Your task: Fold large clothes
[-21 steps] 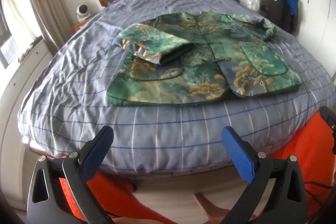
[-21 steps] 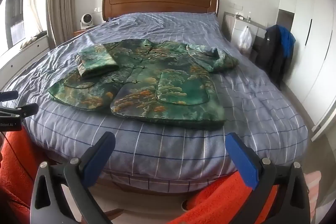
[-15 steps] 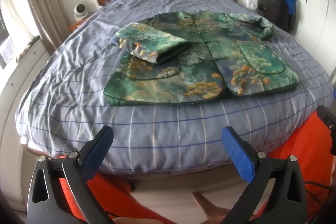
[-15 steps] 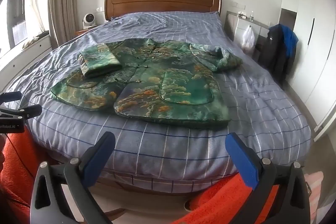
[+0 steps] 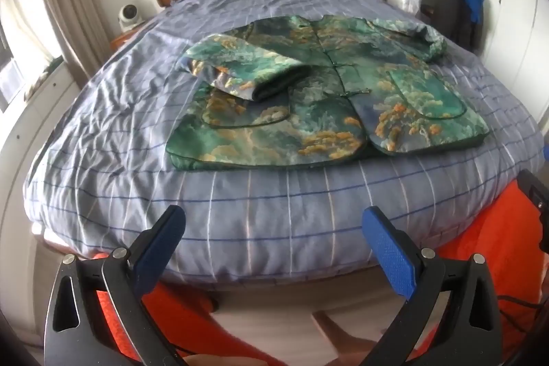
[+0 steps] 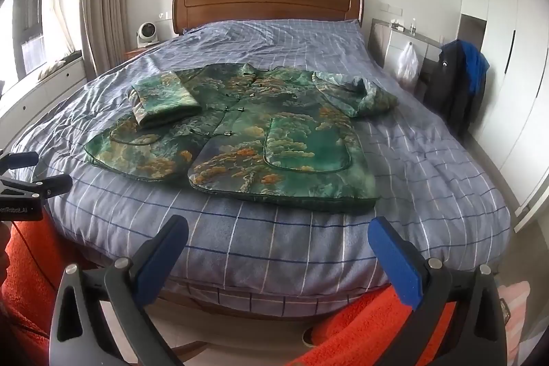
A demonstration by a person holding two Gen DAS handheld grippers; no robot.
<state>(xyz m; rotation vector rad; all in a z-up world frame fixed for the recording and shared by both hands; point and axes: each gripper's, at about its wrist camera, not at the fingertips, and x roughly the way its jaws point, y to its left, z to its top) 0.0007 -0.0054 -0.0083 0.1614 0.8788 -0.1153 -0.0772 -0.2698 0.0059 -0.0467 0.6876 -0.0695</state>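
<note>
Drawing nearer the green jacket (image 5: 326, 98), one sleeve (image 5: 247, 71) already folded, we hold both grippers (image 5: 274, 249) (image 6: 278, 249) wide open, empty.

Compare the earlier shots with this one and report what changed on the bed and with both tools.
Only the viewpoints shifted slightly: the green jacket sits a little lower in the right wrist view. Nothing was gripped or released. Left tool and right tool stay wide open and empty, short of the bed; the jacket's one sleeve remains folded in.
</note>
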